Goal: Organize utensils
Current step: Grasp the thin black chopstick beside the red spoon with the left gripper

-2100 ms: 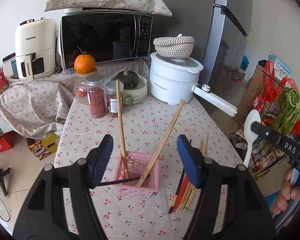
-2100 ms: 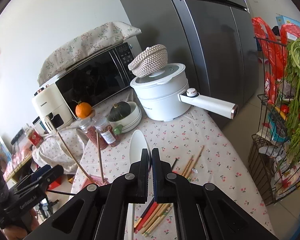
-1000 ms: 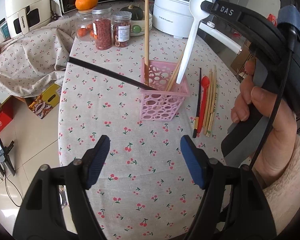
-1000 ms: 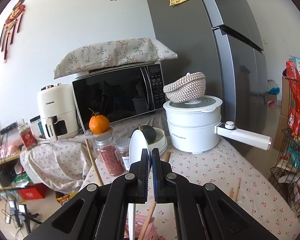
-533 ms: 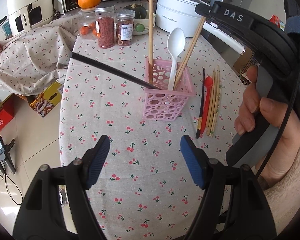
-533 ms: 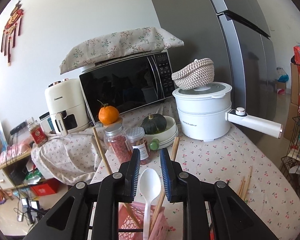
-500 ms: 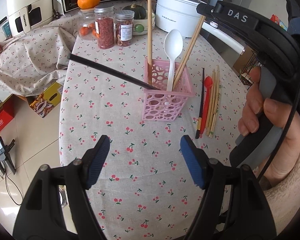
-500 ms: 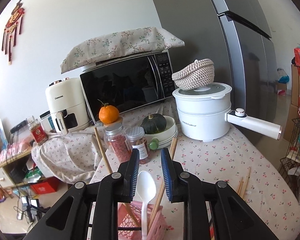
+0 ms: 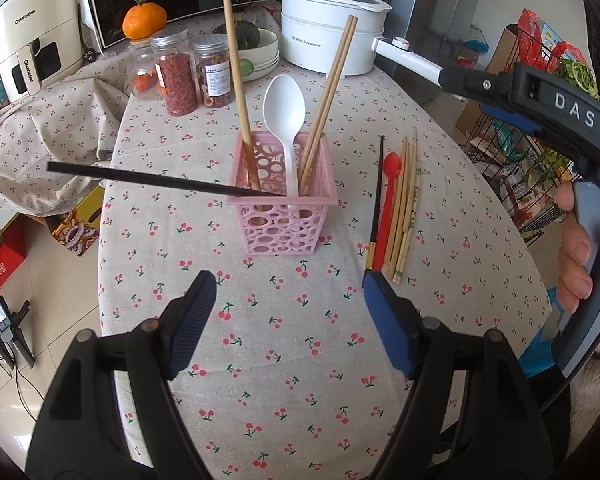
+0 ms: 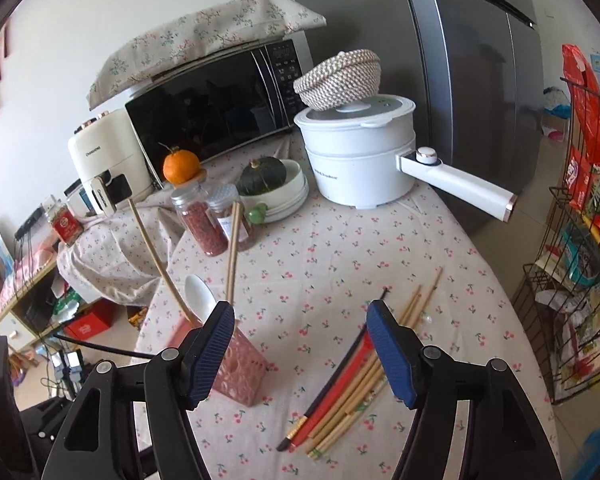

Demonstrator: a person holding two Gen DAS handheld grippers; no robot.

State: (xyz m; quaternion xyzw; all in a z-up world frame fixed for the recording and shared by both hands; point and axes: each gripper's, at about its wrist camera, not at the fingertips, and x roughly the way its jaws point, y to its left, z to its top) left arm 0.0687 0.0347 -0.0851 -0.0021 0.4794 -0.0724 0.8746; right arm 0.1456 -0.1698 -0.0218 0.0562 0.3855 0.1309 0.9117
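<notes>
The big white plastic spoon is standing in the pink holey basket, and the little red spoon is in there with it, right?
Not quite. The white plastic spoon does stand in the pink perforated basket, but the small red spoon lies on the cherry-print tablecloth beside it, among the loose chopsticks. The left wrist view shows this.

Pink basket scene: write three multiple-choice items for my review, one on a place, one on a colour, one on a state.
1. Where is the white spoon?
A. flat on the tablecloth
B. standing in the pink basket
C. inside the white pot

2. What colour is the small spoon lying among the loose chopsticks?
A. red
B. green
C. blue

3. What is between the right gripper fingers?
A. the white spoon
B. a chopstick
C. nothing

Key: 1 B, its handle drops into the basket. 2 A, plainly red. 3 C, its jaws are opening with only table behind.
</notes>
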